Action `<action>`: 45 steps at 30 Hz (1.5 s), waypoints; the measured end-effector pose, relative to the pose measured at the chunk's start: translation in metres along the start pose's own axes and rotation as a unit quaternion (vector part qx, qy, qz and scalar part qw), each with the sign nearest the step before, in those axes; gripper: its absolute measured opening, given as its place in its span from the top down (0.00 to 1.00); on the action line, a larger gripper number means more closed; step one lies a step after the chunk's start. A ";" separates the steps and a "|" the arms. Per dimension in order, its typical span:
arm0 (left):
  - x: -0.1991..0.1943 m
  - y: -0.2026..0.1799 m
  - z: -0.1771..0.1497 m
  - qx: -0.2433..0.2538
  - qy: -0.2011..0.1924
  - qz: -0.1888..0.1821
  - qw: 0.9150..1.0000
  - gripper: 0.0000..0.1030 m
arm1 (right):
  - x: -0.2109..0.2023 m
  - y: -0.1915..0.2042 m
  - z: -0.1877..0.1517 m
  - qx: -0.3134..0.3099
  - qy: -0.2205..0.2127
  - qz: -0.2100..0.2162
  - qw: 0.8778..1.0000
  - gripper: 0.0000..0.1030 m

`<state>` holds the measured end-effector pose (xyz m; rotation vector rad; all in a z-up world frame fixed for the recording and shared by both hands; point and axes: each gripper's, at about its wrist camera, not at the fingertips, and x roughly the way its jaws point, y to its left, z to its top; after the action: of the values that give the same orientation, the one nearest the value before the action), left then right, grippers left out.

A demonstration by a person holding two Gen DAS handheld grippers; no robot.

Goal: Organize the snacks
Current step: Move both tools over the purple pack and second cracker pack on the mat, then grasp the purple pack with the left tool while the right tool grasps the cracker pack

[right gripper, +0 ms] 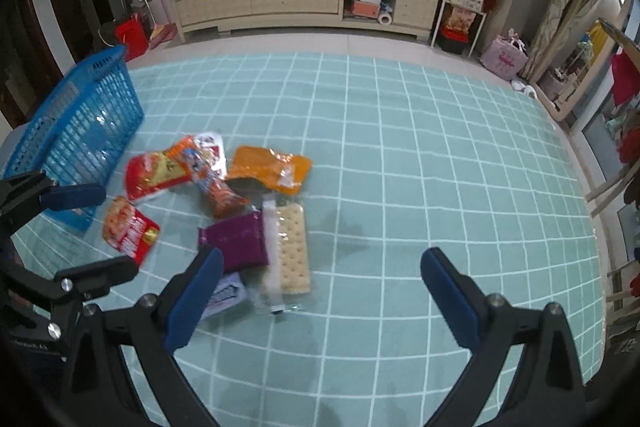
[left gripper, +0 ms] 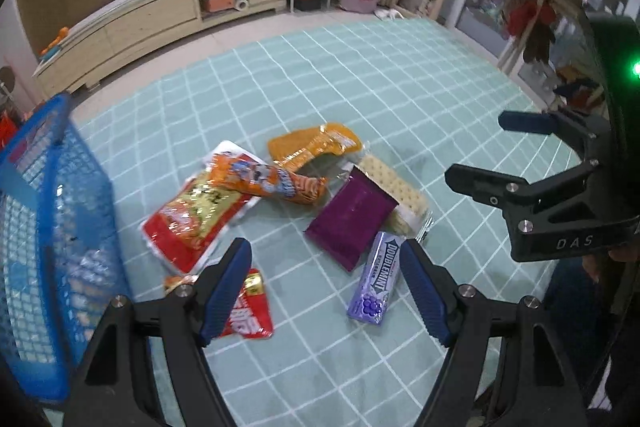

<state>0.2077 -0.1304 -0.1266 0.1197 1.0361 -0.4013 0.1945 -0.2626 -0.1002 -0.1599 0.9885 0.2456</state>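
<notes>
Seven snack packs lie heaped mid-mat on the green checked mat [right gripper: 400, 147], with the blue basket [right gripper: 80, 123] at its left edge. My left tongs [left gripper: 326, 291] hang spread and empty between the red packet [left gripper: 250, 311] and the purple gum pack [left gripper: 374, 279]. My right tongs [right gripper: 320, 291] are spread too, empty, above the cracker sleeve [right gripper: 292, 251] and purple pouch [right gripper: 236, 239].
</notes>
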 end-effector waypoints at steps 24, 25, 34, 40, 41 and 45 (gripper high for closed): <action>0.104 -0.021 0.028 0.083 0.088 -0.074 0.990 0.30 | 0.036 -0.044 -0.016 0.056 0.001 -0.012 0.998 0.02; 0.104 -0.021 0.027 0.080 0.089 -0.081 0.990 0.33 | 0.037 -0.045 -0.015 0.059 0.001 -0.012 0.998 0.02; 0.094 -0.012 0.018 0.070 0.084 -0.070 0.991 0.51 | 0.036 -0.050 -0.016 0.076 0.003 -0.003 0.997 0.02; 0.062 0.009 0.013 0.031 0.037 -0.037 0.998 0.53 | 0.035 -0.040 -0.013 0.061 -0.006 0.008 0.998 0.02; 0.058 0.011 0.012 0.030 0.032 -0.033 0.999 0.53 | 0.034 -0.038 -0.012 0.057 -0.009 0.006 0.998 0.02; 0.040 0.020 0.003 0.019 0.015 0.001 1.000 0.53 | 0.033 -0.025 -0.011 0.032 -0.022 0.013 0.999 0.02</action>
<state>0.2350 -0.1235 -0.1609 0.1613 1.0582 -0.4181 0.2100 -0.2850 -0.1335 -0.0827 0.9532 0.2409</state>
